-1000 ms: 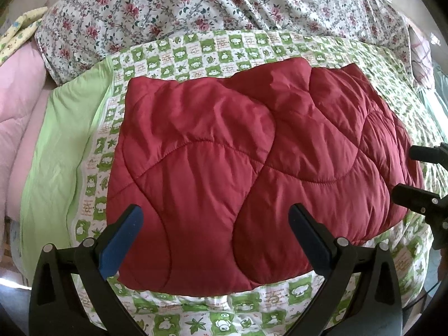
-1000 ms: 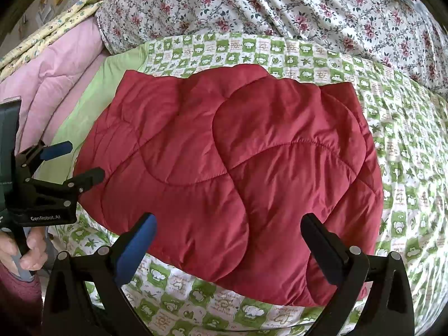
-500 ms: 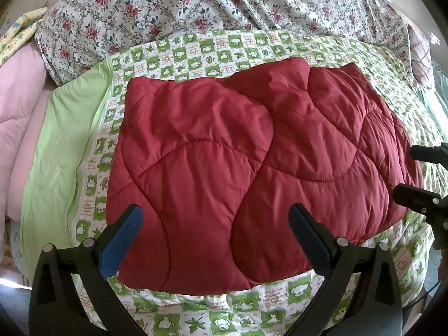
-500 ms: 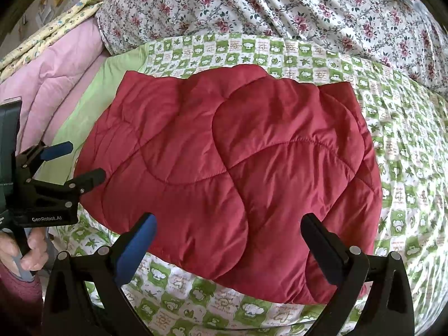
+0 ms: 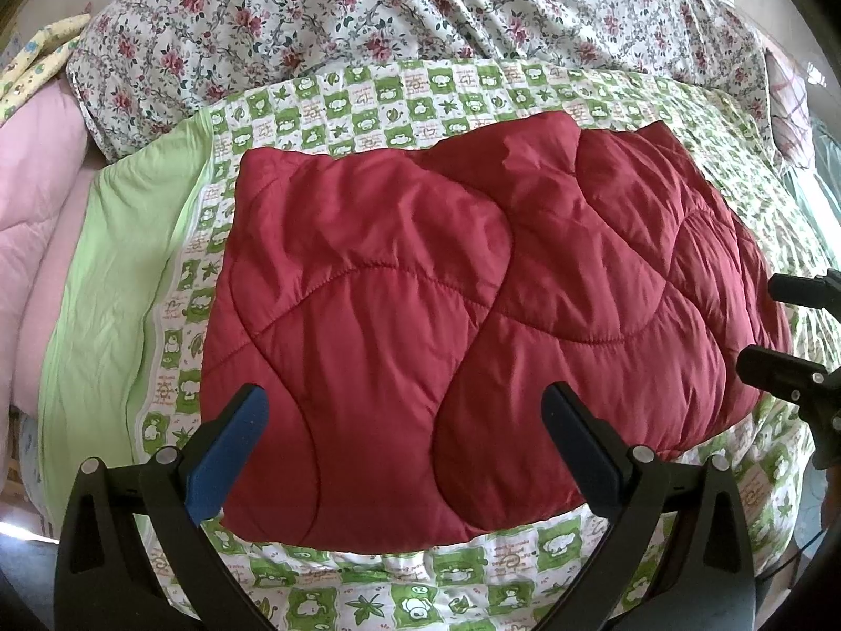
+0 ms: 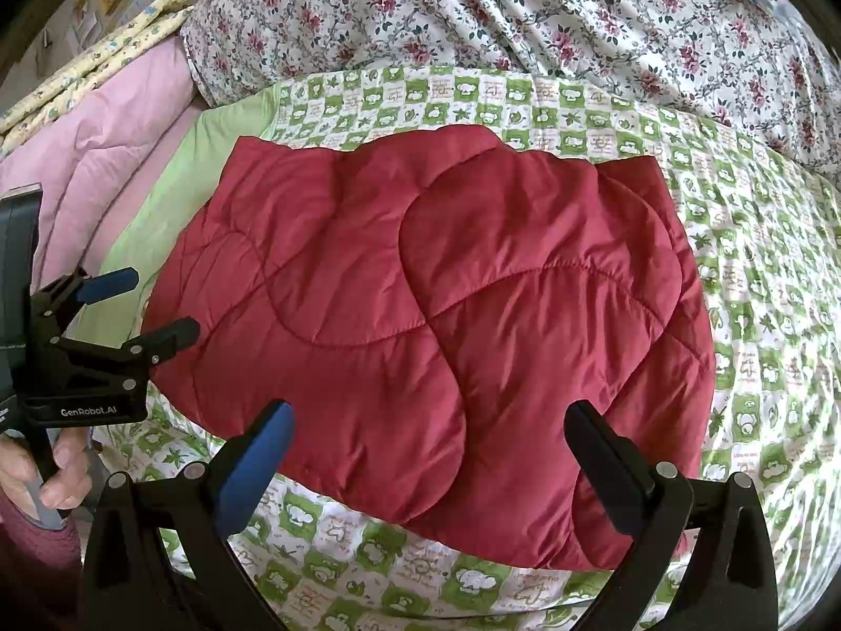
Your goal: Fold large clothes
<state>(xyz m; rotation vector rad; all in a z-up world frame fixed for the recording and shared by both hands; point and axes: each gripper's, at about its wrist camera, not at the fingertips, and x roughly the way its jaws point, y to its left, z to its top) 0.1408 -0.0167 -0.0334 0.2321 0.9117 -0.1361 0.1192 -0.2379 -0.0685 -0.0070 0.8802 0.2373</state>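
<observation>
Green-checked bedspread (image 5: 399, 89) covers the bed beneath a floral quilt (image 5: 368, 5). On it, toward the near edge, lies a folded red quilted jacket (image 5: 473, 305), puffy with curved stitching. Left gripper (image 5: 404, 452) and right gripper (image 6: 431, 457) hover with jaws apart, empty; their bases are cut off.

Soft, bright daylight fills both views, strongest toward the right, where the green patterned sheet (image 6: 778, 315) washes out pale. Shadows are faint. Fisheye curvature bends the edges, corners vignette to black, and focus stays sharp across the red quilted garment (image 5: 473, 315).
</observation>
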